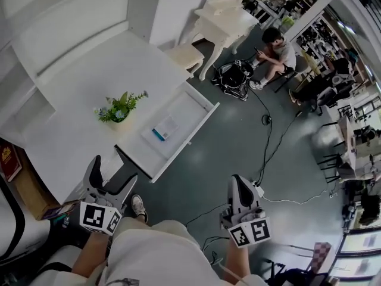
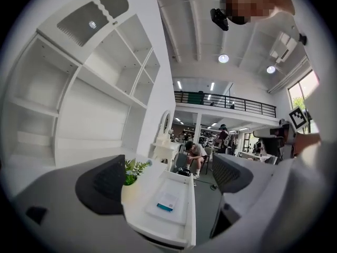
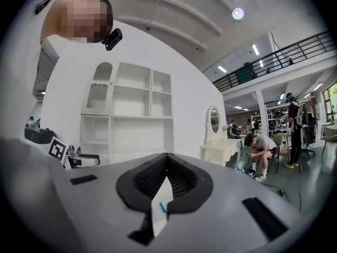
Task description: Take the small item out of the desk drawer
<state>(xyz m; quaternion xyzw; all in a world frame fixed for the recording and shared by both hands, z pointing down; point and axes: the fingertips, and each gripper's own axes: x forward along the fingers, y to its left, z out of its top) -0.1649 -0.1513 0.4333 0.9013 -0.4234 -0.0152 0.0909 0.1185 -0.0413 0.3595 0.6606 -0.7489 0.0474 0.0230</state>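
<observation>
The white desk (image 1: 77,124) has its drawer (image 1: 193,127) pulled out. A small white item with a blue edge (image 1: 165,127) lies flat on the drawer's floor. In the left gripper view the same small item (image 2: 167,201) shows in the drawer (image 2: 184,215), ahead of and between the jaws. My left gripper (image 1: 113,170) is open and empty, held near the desk's front corner, short of the drawer. My right gripper (image 1: 239,182) hangs over the floor to the drawer's right, jaws together. In the right gripper view the pads (image 3: 184,181) meet with nothing between them.
A small potted plant (image 1: 119,108) stands on the desk beside the drawer. A white shelf unit (image 1: 36,52) backs the desk. Further off are a white vanity table (image 1: 223,16), a stool (image 1: 184,55), a seated person (image 1: 275,51), a bag (image 1: 233,75) and cables (image 1: 268,142) on the floor.
</observation>
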